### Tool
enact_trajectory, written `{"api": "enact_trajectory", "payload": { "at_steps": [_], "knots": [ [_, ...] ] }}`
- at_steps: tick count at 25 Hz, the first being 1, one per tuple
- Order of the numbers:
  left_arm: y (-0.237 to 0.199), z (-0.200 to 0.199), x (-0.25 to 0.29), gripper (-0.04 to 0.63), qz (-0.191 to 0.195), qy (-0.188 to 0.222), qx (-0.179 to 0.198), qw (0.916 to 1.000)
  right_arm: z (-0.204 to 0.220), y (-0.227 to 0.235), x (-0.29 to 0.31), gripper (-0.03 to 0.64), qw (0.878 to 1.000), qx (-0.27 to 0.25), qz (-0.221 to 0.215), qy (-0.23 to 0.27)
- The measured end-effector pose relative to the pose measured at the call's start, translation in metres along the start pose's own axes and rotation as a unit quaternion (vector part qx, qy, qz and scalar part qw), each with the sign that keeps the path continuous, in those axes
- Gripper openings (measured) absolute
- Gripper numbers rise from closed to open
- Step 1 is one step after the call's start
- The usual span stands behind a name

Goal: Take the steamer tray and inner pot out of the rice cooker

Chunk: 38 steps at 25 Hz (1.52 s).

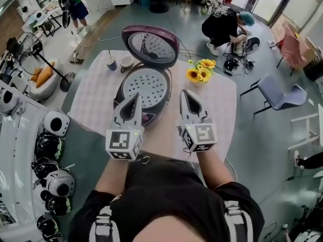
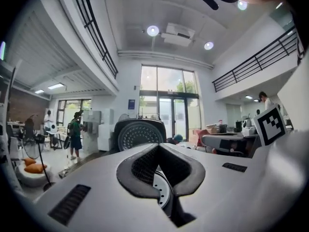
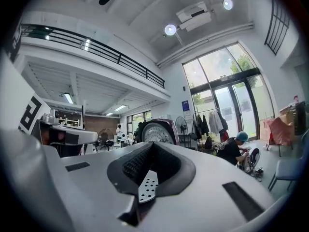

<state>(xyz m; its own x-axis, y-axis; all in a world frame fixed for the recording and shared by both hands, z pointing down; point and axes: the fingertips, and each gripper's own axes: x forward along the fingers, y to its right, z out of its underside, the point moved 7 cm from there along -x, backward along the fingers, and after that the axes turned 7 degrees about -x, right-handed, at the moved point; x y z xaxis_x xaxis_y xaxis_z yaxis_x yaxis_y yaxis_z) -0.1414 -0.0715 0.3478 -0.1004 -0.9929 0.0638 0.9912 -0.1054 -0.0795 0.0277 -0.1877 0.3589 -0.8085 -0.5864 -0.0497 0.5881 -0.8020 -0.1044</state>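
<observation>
While lid [image 1: 150, 46] stands open, steamer tray [image 1: 145, 84] inside rice cooker [image 1: 150, 118]

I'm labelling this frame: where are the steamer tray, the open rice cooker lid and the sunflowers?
steamer tray [image 1: 146, 84], head view, middle of its perforated face
rice cooker lid [image 1: 151, 45], head view, centre of its inner plate
sunflowers [image 1: 193, 74], head view, the nearest bloom

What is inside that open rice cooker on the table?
A pale steamer tray full of small holes sits across the top of the rice cooker. It covers whatever lies beneath, so the inner pot cannot be seen.
</observation>
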Motion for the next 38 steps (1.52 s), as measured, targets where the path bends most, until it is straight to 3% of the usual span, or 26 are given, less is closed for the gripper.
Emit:
{"api": "enact_trajectory", "payload": {
  "at_steps": [10, 16, 28, 32, 33, 35, 36, 38],
  "knots": [
    [-0.081, -0.014, 0.014, 0.003, 0.093, -0.001, 0.009, 0.9956, -0.015, -0.055, 0.037, -0.002, 0.995, -0.005, 0.095, 0.0],
    [-0.12, -0.013, -0.002, 0.003, 0.104, -0.011, -0.003, 0.9945, -0.02, -0.092, 0.045, -0.002, 0.994, -0.011, 0.11, 0.004],
    [-0.141, -0.006, -0.035, 0.003, 0.109, -0.015, -0.012, 0.9939, -0.023, -0.125, 0.037, -0.002, 0.993, -0.015, 0.119, -0.002],
    [-0.146, -0.008, -0.037, 0.003, 0.104, -0.012, -0.009, 0.9945, -0.027, -0.127, 0.037, -0.002, 0.992, -0.012, 0.126, 0.019],
    [-0.147, -0.009, -0.036, 0.003, 0.103, -0.011, -0.009, 0.9945, -0.028, -0.126, 0.038, 0.023, 0.992, -0.005, 0.125, 0.033],
    [-0.149, -0.01, -0.035, 0.003, 0.103, -0.009, -0.009, 0.9946, -0.03, -0.121, 0.043, 0.376, 0.991, 0.009, 0.124, 0.051],
    [-0.151, -0.01, -0.035, 0.003, 0.103, -0.007, -0.01, 0.9947, -0.03, -0.118, 0.046, 0.459, 0.99, 0.008, 0.131, 0.053],
    [-0.153, -0.009, -0.033, 0.003, 0.101, -0.005, -0.012, 0.9948, -0.027, -0.113, 0.052, 0.533, 0.989, -0.009, 0.144, 0.044]
  ]
}}
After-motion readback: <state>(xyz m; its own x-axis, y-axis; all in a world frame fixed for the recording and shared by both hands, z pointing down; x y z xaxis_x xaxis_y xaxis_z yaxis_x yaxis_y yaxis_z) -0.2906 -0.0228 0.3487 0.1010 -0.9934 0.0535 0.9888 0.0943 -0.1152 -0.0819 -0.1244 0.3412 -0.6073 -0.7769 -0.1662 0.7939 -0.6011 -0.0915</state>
